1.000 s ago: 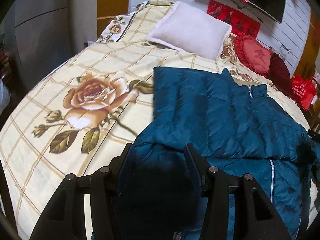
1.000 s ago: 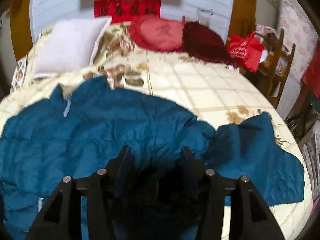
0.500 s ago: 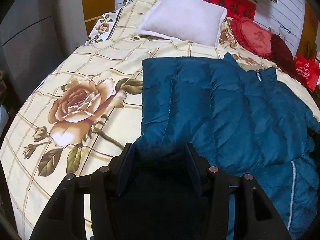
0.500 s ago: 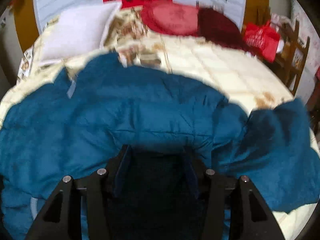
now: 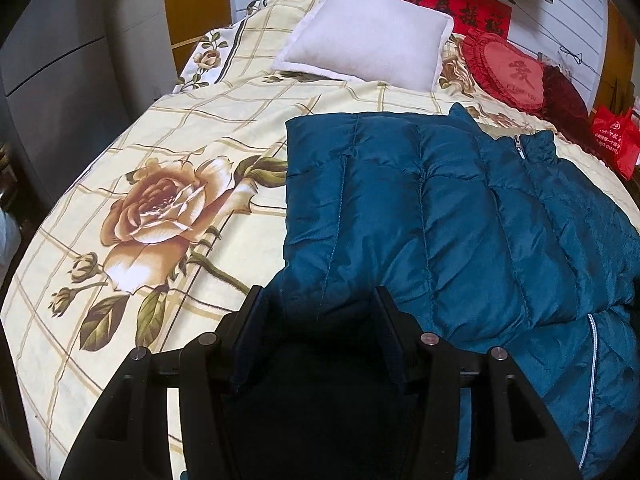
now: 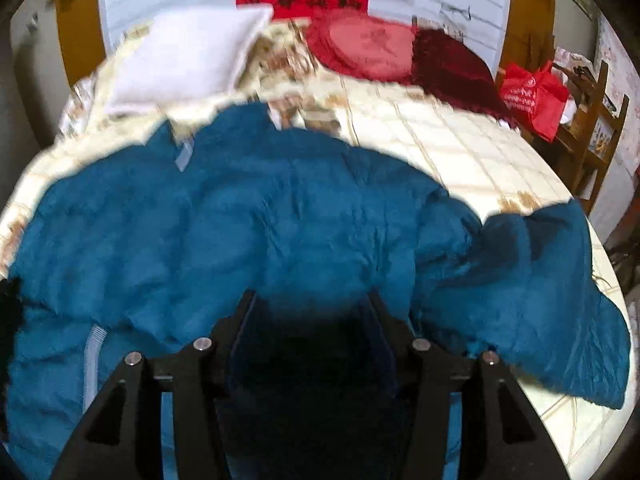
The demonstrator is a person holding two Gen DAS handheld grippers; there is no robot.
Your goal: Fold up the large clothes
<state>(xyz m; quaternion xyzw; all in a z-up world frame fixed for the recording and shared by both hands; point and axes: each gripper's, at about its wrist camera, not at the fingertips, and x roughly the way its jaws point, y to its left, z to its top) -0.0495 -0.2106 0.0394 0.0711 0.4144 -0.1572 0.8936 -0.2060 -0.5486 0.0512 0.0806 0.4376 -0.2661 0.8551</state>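
Observation:
A teal quilted puffer jacket [image 5: 440, 208] lies on the bed, its left part folded over the body, its zipper [image 5: 520, 148] and collar at the far end. My left gripper [image 5: 318, 296] is shut on the jacket's near left edge, and padded cloth fills the gap between its fingers. In the blurred right wrist view the same jacket [image 6: 240, 220] spreads wide, with one sleeve [image 6: 540, 280] trailing to the right. My right gripper [image 6: 310, 296] is shut on a bunched fold of the jacket's near edge. What lies under the held cloth is hidden.
The bed's cream rose-print cover [image 5: 160, 160] is bare on the left. A white pillow [image 5: 368, 36] and a red heart cushion [image 5: 508, 68] sit at the head. A red bag [image 6: 532, 96] hangs on a wooden chair [image 6: 592, 120] at the right; a grey cabinet [image 5: 60, 72] stands left.
Both grippers have sunk toward the bed with the cloth in them. The folded left panel now lies flatter and closer, and the jacket fills more of the right view.

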